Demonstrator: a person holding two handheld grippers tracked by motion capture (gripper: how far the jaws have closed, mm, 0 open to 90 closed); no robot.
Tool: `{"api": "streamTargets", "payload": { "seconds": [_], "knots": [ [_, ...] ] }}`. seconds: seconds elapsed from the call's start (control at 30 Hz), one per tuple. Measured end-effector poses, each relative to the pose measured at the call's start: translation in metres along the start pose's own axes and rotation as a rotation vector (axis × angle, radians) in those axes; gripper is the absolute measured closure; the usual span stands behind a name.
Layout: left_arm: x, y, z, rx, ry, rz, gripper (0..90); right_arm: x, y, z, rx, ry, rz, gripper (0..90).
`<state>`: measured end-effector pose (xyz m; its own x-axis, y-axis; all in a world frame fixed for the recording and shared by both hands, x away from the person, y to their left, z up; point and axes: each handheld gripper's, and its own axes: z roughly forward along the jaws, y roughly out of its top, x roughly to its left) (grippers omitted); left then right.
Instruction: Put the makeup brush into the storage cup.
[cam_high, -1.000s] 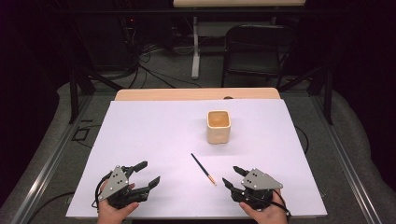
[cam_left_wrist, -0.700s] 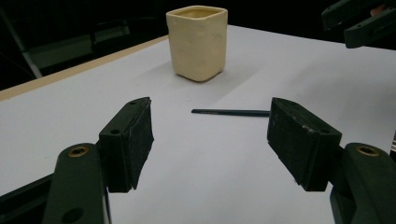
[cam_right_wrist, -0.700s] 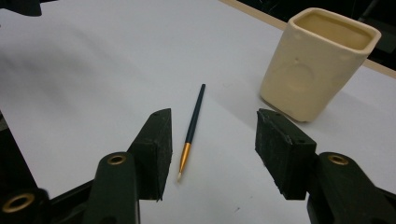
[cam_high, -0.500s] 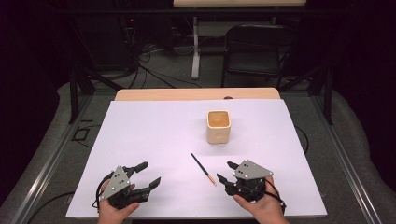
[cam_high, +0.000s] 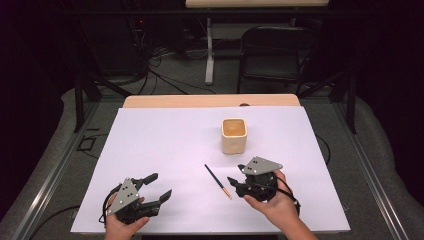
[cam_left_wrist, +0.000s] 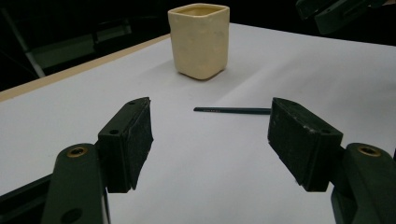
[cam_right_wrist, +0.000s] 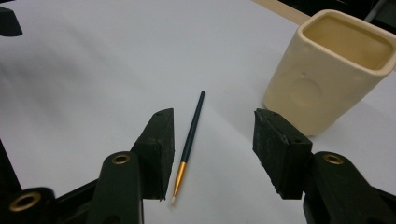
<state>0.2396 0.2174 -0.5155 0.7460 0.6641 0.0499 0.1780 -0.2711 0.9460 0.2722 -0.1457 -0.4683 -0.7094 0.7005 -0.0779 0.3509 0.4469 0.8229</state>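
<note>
Dark paintbrush (cam_right_wrist: 190, 135) on paper, between open right gripper (cam_right_wrist: 212, 140) jaws

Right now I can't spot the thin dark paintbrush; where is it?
In the high view the thin dark paintbrush lies flat on the white table sheet, just left of the right tool and in front of the cream square cup.
</note>
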Motion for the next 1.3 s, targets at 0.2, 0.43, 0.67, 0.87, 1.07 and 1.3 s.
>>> {"api": "streamTargets", "payload": {
  "seconds": [0.2,0.43,0.67,0.87,1.07,1.3],
  "knots": [
    [0.0,0.0,-0.001,-0.006,0.0,0.001,31.0,-0.001,0.009,0.005,0.013,-0.001,-0.006,48.3],
    [0.0,0.0,-0.001,-0.007,0.002,0.003,30.9,0.0,0.015,0.008,0.016,0.002,-0.017,48.4],
    [0.0,0.0,0.0,-0.005,0.001,0.002,31.0,0.0,0.018,0.008,0.03,0.006,-0.02,48.9],
    [0.0,0.0,0.0,-0.005,0.001,0.001,31.0,-0.003,0.027,0.01,0.095,0.033,-0.007,49.6],
    [0.001,0.0,0.0,-0.004,0.005,-0.003,31.0,-0.004,0.035,0.018,0.191,0.049,-0.004,51.3],
    [0.001,-0.001,0.0,-0.001,0.006,-0.004,31.0,-0.005,0.041,0.033,0.339,0.057,0.017,52.5]
  ]
}}
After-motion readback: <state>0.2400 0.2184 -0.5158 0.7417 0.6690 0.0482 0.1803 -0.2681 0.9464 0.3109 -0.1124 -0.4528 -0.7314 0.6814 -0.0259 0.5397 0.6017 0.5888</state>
